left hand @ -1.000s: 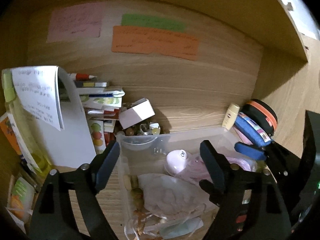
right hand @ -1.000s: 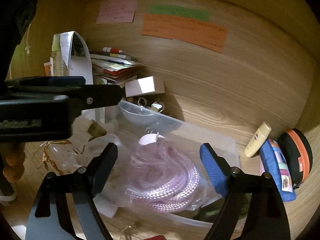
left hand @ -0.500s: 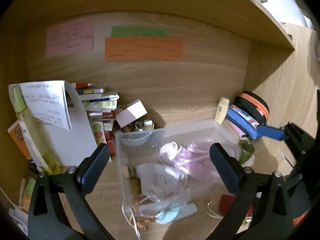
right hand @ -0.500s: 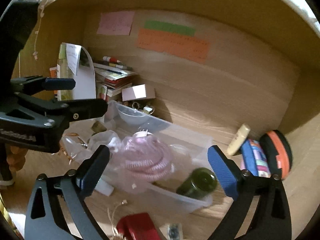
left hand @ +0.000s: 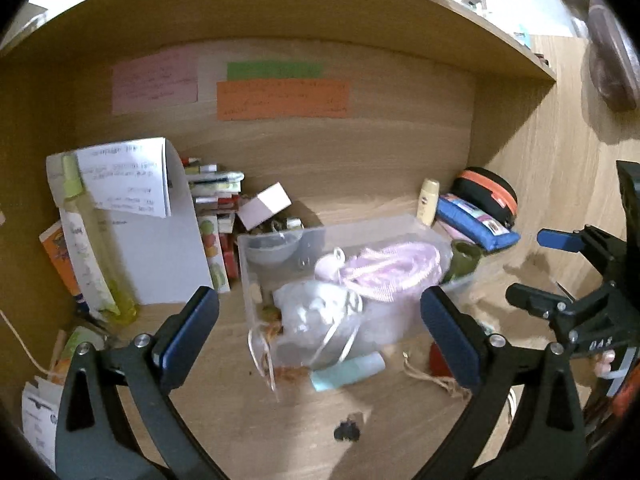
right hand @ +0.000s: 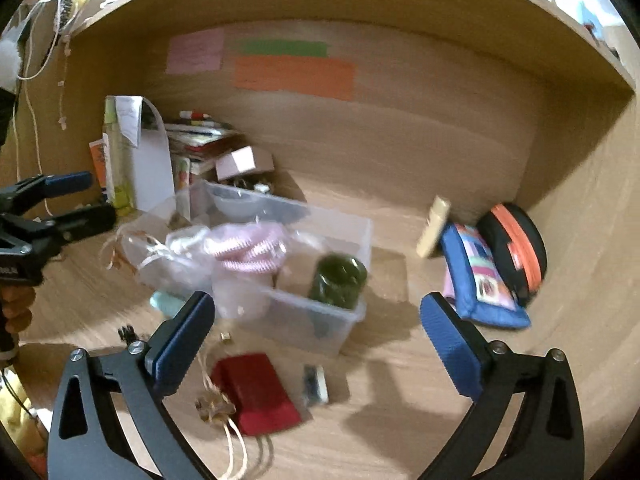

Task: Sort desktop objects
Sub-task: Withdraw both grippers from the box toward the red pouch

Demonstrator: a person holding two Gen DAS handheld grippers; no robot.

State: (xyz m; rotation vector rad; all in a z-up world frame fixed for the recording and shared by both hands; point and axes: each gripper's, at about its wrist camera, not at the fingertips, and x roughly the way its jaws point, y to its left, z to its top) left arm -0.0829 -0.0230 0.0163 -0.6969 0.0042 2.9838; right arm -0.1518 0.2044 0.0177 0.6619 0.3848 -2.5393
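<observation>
The counter (left hand: 280, 432) lies under a wooden shelf; the notes on the back wall are too blurred to read. A clear plastic bin (right hand: 352, 312) stands mid-counter, its contents only partly legible through the hazy walls: a pink coiled cord (left hand: 392, 268), crumpled clear bags (left hand: 316, 312) spilling over the near rim, a green jar (right hand: 340, 278) in the right-hand corner. In front of the bin lie a red pouch (right hand: 256, 392) and a small dark item, unidentifiable. Right of the bin rest a blue pouch (right hand: 480, 284) and a black-and-orange case (right hand: 516, 248).

The left gripper (left hand: 320, 336) and right gripper (right hand: 316, 340) both have fingers spread wide, nothing between them.

Against the earlier frames, both grippers have drawn back from the bin, exposing the counter in front of it; the fingers stand wider.
</observation>
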